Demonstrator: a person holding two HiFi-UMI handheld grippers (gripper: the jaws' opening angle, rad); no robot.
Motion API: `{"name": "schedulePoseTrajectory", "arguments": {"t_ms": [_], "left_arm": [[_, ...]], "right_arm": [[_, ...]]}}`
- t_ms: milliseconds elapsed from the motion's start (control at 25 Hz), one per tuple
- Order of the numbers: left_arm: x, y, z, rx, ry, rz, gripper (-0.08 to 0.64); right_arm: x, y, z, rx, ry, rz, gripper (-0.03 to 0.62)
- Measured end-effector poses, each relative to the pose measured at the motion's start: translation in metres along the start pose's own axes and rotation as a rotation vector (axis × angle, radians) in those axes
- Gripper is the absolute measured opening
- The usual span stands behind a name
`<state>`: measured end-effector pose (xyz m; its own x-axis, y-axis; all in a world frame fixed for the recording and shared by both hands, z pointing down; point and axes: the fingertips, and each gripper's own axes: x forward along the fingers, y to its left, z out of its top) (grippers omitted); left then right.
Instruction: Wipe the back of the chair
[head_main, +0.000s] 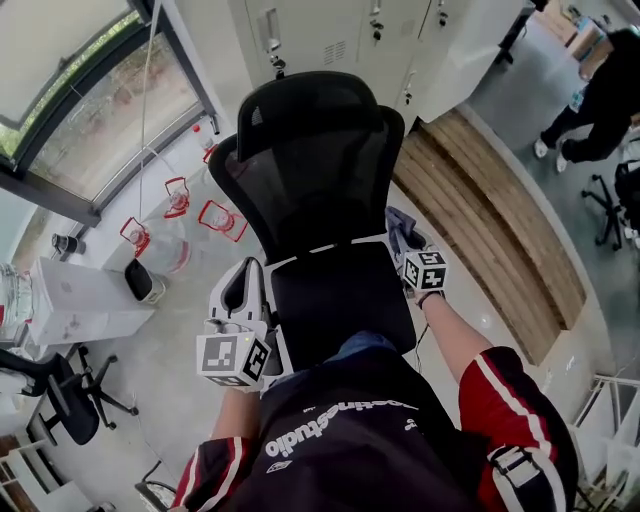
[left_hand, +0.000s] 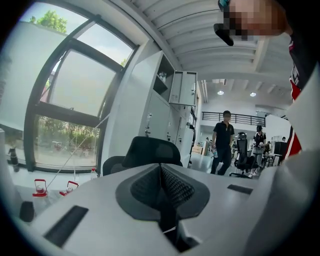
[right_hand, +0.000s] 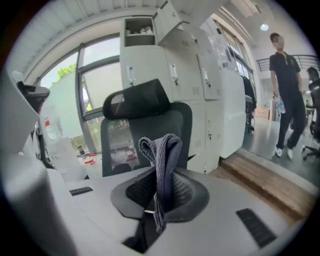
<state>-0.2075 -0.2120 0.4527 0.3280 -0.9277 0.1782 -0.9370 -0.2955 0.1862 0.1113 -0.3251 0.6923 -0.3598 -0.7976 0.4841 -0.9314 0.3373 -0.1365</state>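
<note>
A black mesh office chair (head_main: 318, 170) stands right in front of me, with its headrest (head_main: 310, 105) toward the cabinets. The chair back (right_hand: 145, 135) fills the middle of the right gripper view, and the headrest (left_hand: 150, 152) shows over the jaws in the left gripper view. My right gripper (head_main: 408, 243) is at the chair's right side, shut on a folded grey-blue cloth (right_hand: 162, 167) that sticks up between its pads. That cloth (head_main: 402, 230) hangs just off the chair's edge. My left gripper (head_main: 245, 290) sits low at the chair's left side, its jaws closed together with nothing in them.
White locker cabinets (head_main: 380, 30) stand behind the chair. A wooden step (head_main: 490, 230) runs along the right. Water jugs with red handles (head_main: 175, 215) sit on the floor at left by the window, near a white box (head_main: 85, 300). A person (head_main: 595, 95) walks at far right.
</note>
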Motion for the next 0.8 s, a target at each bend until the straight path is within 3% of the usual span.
{"name": "schedulePoseTrajectory", "arguments": {"t_ms": [160,360,800], "left_arm": [[-0.002,0.008,0.01,-0.004,-0.015,-0.008,0.028],[0.0,0.001,0.013,-0.025,-0.032,-0.018,0.028],[-0.014,-0.042,0.023,0.002,-0.056,-0.05,0.028]], "right_arm": [[-0.047,0.069,0.074,-0.086,-0.092,0.077,0.057],[-0.096,0.138,0.138,-0.099,-0.209,0.207,0.057],[-0.158,0.147,0.166,-0.12,-0.256,0.268,0.057]]}}
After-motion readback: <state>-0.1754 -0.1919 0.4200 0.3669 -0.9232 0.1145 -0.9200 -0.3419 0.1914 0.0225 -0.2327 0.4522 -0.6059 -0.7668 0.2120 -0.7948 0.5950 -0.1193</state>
